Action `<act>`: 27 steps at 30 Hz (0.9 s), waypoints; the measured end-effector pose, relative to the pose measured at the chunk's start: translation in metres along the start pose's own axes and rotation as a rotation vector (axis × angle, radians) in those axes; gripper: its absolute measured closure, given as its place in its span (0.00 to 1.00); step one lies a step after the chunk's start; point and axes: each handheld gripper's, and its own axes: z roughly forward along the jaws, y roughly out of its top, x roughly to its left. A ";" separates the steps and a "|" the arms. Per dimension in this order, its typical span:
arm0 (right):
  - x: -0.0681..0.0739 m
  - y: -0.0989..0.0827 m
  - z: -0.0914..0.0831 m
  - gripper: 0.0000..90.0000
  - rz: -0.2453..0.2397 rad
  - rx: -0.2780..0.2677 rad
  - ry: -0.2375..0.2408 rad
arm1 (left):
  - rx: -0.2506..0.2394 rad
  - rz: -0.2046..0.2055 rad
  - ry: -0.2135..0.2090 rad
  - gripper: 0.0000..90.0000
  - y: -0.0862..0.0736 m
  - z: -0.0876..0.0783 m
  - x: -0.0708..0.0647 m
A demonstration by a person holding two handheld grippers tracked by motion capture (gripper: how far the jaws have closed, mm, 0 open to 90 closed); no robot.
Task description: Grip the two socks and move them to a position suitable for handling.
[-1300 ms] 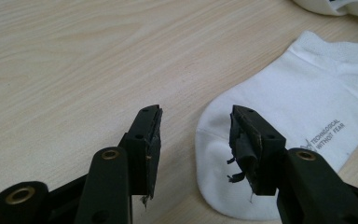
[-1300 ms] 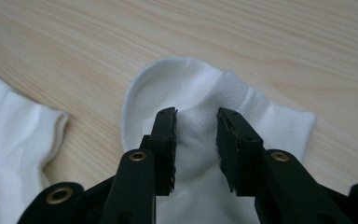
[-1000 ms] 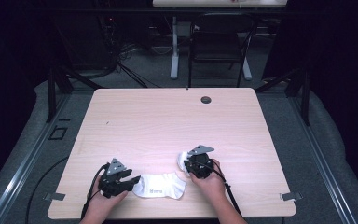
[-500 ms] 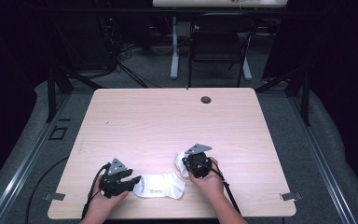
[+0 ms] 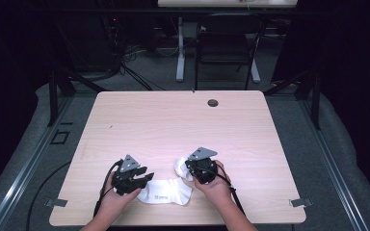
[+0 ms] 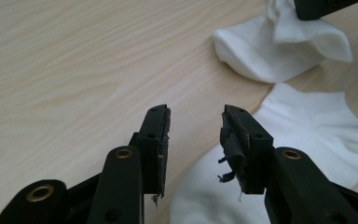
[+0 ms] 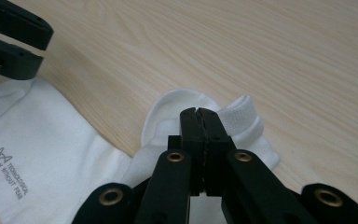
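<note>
Low on the near edge of a light wooden table (image 5: 173, 120), 2 hand-held grippers work a white ankle sock (image 5: 166, 191). At left, the left gripper (image 5: 147, 176) hovers over the sock's flat end, its jaws apart with nothing between them, having just been closing. At right, the right gripper (image 5: 189, 168) is clamped tight on the sock's ribbed cuff (image 7: 242, 116), lifting it off the wood.

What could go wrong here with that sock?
The right gripper pinches just a thin fold of the sock, so the fabric may slip out as it lifts. The left gripper, jaws just closing with nothing between them, sits over the sock's edge and might miss it and close on bare table.
</note>
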 end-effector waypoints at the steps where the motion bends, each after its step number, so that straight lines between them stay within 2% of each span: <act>1: 0.000 0.001 0.000 1.00 -0.002 0.003 -0.001 | 0.000 -0.003 -0.004 0.68 0.005 0.004 -0.001; 10: 0.001 0.008 0.002 1.00 -0.019 -0.011 0.002 | 0.014 -0.012 -0.008 0.65 0.031 0.034 -0.007; 14: 0.002 0.008 0.005 1.00 -0.025 -0.015 0.002 | 0.000 -0.026 -0.009 0.66 0.040 0.044 -0.008; 21: 0.000 0.005 0.005 1.00 -0.024 -0.014 0.006 | 0.051 -0.030 -0.012 0.68 0.048 0.066 -0.011; 24: -0.001 0.004 0.004 1.00 -0.021 -0.020 0.006 | 0.083 -0.028 -0.005 0.74 0.047 0.074 -0.011; 25: -0.002 0.003 0.003 1.00 -0.021 -0.023 0.006 | 0.110 -0.030 -0.008 0.77 0.045 0.078 -0.010; 26: -0.002 0.003 0.003 1.00 -0.021 -0.023 0.006 | 0.110 -0.030 -0.008 0.84 0.045 0.078 -0.010; 27: -0.003 0.003 0.002 1.00 -0.015 -0.026 0.003 | 0.113 -0.036 -0.006 0.84 0.044 0.079 -0.009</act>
